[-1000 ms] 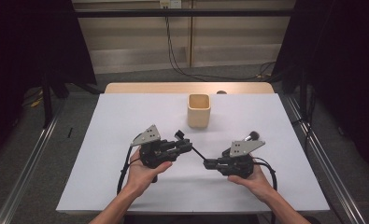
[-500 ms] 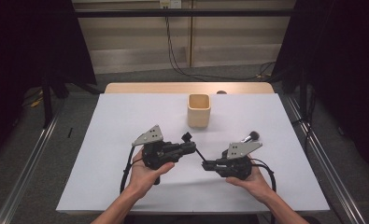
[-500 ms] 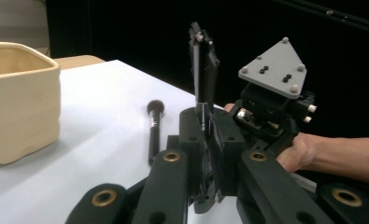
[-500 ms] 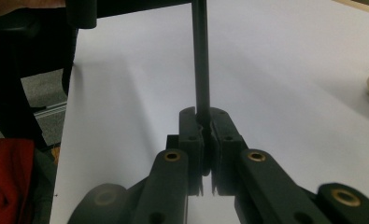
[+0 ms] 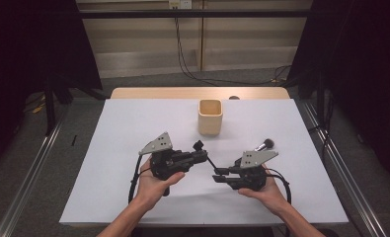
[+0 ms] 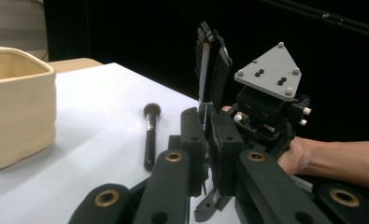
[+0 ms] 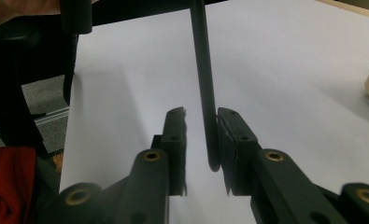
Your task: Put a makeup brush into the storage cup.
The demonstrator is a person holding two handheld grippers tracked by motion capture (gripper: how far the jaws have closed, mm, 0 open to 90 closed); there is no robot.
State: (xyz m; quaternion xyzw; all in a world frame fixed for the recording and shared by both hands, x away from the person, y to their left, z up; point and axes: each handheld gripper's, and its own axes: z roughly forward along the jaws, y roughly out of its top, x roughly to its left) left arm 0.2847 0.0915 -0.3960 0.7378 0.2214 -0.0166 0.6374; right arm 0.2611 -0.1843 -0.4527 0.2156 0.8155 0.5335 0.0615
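Observation:
A slim black brush [image 5: 198,145] with a flat dark head is held between my two grippers above the white table [image 5: 133,128]. My left gripper [image 5: 205,157] is shut on its handle close to the head, which stands up past the jaws in the left gripper view [image 6: 212,65]. My right gripper [image 5: 217,175] points left and is open around the handle's lower end [image 7: 213,158]. The handle rests against one pad, with a gap to the other. A second, round-headed makeup brush [image 5: 264,144] lies flat on the table behind the right gripper.
A cream square cup [image 5: 210,118] stands upright at the table's far middle, and it looks empty from above. Black curtains hang at both sides. Cables trail from each gripper toward the front edge.
My left gripper has shifted slightly right with the brush, whose head now sits a bit more upright. The right gripper has edged a little toward the handle's end.

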